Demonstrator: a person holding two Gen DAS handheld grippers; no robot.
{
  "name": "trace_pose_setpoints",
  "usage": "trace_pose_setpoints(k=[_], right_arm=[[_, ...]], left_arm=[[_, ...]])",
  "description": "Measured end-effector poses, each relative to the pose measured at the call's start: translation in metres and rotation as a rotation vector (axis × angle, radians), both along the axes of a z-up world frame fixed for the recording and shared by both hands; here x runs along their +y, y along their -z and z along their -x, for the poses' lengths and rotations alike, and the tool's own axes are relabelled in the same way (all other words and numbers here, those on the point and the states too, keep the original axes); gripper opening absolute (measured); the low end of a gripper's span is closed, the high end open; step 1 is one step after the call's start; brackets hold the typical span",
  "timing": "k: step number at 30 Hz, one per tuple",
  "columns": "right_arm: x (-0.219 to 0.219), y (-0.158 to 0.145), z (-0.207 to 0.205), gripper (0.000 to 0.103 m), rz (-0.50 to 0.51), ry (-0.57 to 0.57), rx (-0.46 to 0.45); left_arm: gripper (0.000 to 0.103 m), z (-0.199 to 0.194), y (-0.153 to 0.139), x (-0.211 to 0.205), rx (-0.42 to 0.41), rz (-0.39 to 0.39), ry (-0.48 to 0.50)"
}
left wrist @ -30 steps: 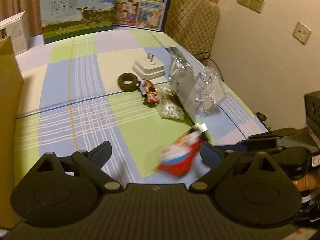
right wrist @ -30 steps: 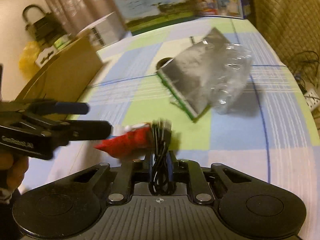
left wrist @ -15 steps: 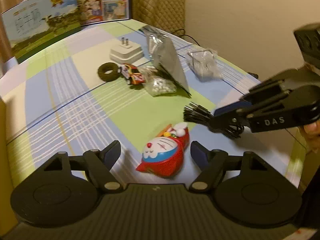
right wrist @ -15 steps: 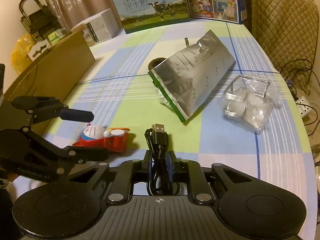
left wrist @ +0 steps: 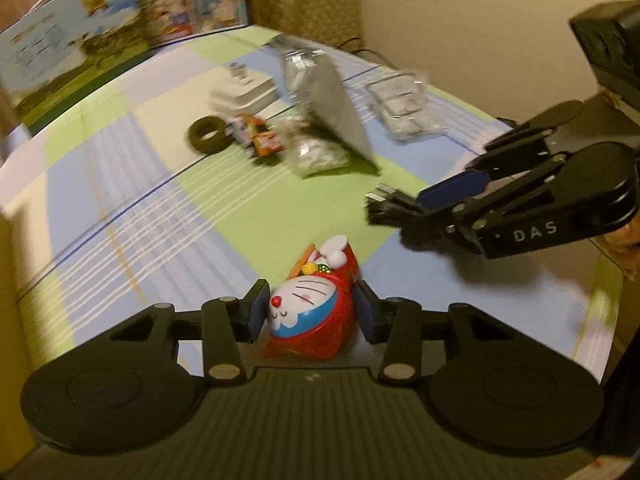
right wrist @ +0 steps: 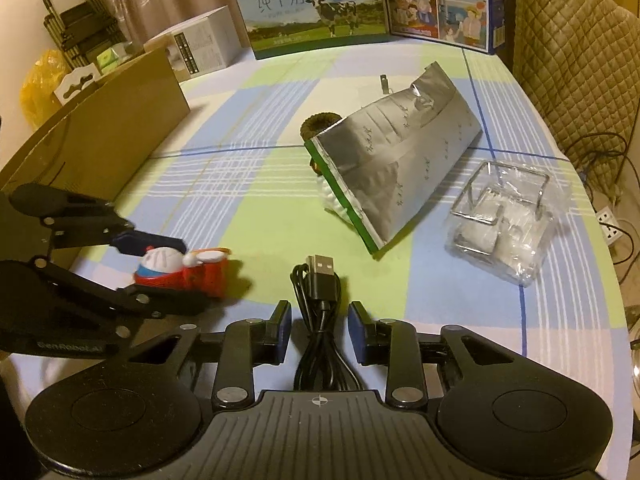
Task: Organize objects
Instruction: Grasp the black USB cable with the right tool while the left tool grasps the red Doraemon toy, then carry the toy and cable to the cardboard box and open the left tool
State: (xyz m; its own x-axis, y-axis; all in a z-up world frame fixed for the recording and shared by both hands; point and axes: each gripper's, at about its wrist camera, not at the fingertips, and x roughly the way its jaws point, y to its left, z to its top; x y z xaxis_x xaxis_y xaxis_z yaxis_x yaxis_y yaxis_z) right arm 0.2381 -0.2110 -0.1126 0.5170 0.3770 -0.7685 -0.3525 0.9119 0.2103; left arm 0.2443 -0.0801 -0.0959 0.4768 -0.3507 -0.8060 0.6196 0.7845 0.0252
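Observation:
A red and blue Doraemon toy (left wrist: 312, 308) lies on the checked tablecloth (left wrist: 224, 208). My left gripper (left wrist: 311, 312) straddles it and its jaws are closing, with both pads touching the toy's sides. The right wrist view shows the same toy (right wrist: 180, 270) between the left gripper's fingers (right wrist: 152, 240). A coiled black USB cable (right wrist: 318, 292) lies between the pads of my right gripper (right wrist: 318, 328). Those jaws are opening, with a gap on each side of the cable. In the left wrist view the right gripper (left wrist: 400, 216) reaches in from the right with the cable (left wrist: 384, 210) at its tips.
Mid-table lie a silver foil bag (right wrist: 396, 172), a clear packet holding a wire frame (right wrist: 500, 224), a brown ring (left wrist: 208, 136), a toy car (left wrist: 260, 138), a bag of white beads (left wrist: 318, 156) and a white plug adapter (left wrist: 244, 94). A cardboard box (right wrist: 100, 128) stands left, milk cartons (right wrist: 316, 12) behind.
The left gripper came down over the Doraemon toy and its jaws narrowed onto it. The right jaws, shut on the cable before, have parted from it.

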Motion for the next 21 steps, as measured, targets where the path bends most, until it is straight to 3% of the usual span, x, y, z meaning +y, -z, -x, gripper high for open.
trace_pose_setpoints(k=[8,10,11,15,21], right_arm=[[0.021,0.002,0.004,0.027,0.119,-0.049,-0.049],[0.025,0.003,0.004,0.016,0.160,-0.046,-0.060],[0.025,0.004,0.003,0.016,0.162,-0.036,-0.058],[0.013,0.000,-0.003,0.014,0.082,0.058,-0.003],[0.015,-0.026,-0.002,0.013,0.035,0.101,-0.053]], left_arm=[[0.040,0.005,0.000,0.010,-0.006,0.007,-0.053],[0.040,0.005,0.001,0.009,-0.014,0.004,-0.052],[0.040,0.005,0.001,0.009,-0.015,0.004,-0.052],[0.040,0.004,0.001,0.011,-0.003,0.012,-0.066],[0.040,0.006,-0.006,0.019,0.006,0.050,-0.119]])
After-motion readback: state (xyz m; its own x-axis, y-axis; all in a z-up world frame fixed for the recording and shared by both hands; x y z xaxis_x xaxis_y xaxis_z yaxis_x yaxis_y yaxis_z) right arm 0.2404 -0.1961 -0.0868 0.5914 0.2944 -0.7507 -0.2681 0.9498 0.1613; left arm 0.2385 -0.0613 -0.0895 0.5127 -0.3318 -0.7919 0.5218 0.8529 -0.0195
